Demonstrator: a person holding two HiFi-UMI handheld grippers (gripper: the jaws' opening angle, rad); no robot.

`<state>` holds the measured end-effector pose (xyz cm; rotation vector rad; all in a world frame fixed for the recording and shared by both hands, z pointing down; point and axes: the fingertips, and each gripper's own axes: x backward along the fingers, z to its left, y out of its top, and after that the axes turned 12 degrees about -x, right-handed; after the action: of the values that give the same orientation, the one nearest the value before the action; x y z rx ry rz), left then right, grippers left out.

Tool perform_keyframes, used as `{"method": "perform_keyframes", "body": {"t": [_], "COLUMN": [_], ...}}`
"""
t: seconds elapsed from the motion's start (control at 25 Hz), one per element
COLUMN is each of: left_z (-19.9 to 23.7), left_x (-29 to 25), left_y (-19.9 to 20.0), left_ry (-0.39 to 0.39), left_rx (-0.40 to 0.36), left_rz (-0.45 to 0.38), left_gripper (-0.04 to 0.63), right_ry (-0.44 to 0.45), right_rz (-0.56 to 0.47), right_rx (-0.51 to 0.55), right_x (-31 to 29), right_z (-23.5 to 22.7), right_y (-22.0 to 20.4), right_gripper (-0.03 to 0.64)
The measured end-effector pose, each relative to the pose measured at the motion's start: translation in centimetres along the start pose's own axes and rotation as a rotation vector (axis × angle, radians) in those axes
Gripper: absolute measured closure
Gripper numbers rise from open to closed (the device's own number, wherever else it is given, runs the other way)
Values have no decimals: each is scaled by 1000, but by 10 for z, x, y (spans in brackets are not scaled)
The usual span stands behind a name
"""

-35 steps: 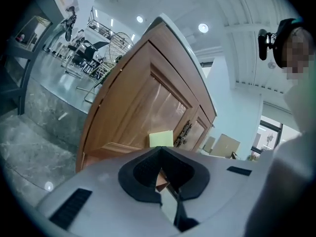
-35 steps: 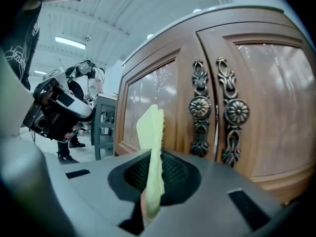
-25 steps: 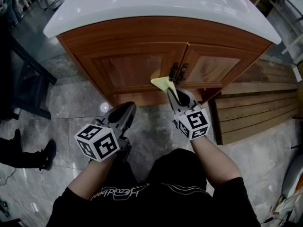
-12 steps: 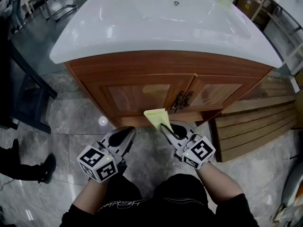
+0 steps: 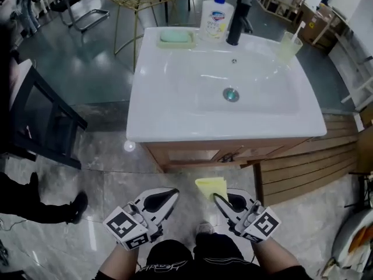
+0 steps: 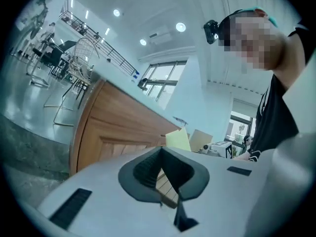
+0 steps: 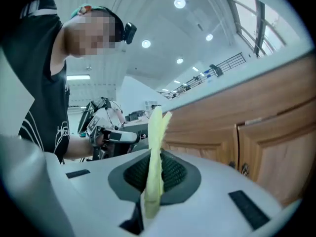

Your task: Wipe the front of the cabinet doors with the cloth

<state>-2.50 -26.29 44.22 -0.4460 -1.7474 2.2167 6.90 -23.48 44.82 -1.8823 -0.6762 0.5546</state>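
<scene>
Cloth (image 5: 211,186): yellow, folded, pinched in your right gripper (image 5: 220,200). The free end stands up past the jaw tips, in the air.
Left gripper (image 5: 169,196): jaws pressed together on nothing. It hangs just beside the right one.
Cabinet doors (image 7: 274,143): two panelled wooden fronts under the white basin (image 5: 175,98). In the head view only a thin strip shows below the overhang.
Contact: none. The cloth is apart from both doors.
Step in hand: probably carrying the cloth to the door fronts; progress cannot be read from the wood.
Approach: get low and lay the free flap flat on the panel. Lead with fabric, not jaw tips, since hard plastic may mark the finish.
Grip: the jaws bite a narrow fold, so squeeze firmly or drag on the wood may pull it out.
Handles (image 7: 243,169): small metal pulls at the seam between the doors. Wipe round them so the flap does not snag.
Coverage: work the raised frames and the recessed panels, pushing the cloth into the grooves.
</scene>
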Motion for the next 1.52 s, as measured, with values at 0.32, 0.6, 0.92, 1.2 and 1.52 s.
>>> {"method": "perform_keyframes", "body": {"t": [0.32,0.6,0.92,1.2,1.52], "left_z": [-91,-169,-256,-369,-513], "left_x": [76,160,212,230,238], "left_y": [171,259,320,307,295], "left_ry": [-98,-148,-127,-98,-75], "left_rx": [25,25,-82,-70,-104], "left_rz": [-96,-73,-106,-112,-122], "left_gripper": [591,591,591,591,591], "right_ry": [-30,-93,-74,-13,17], "right_rz": [-93,-103,-49,-81,-122], "right_rx": [-44,-68,19,-29,-69], "right_x": [42,91,118,203,334], "right_z": [136,250,362,424,494], "right_y": [156,225,265,241,219], "right_gripper": [577,577,577,577,577]}}
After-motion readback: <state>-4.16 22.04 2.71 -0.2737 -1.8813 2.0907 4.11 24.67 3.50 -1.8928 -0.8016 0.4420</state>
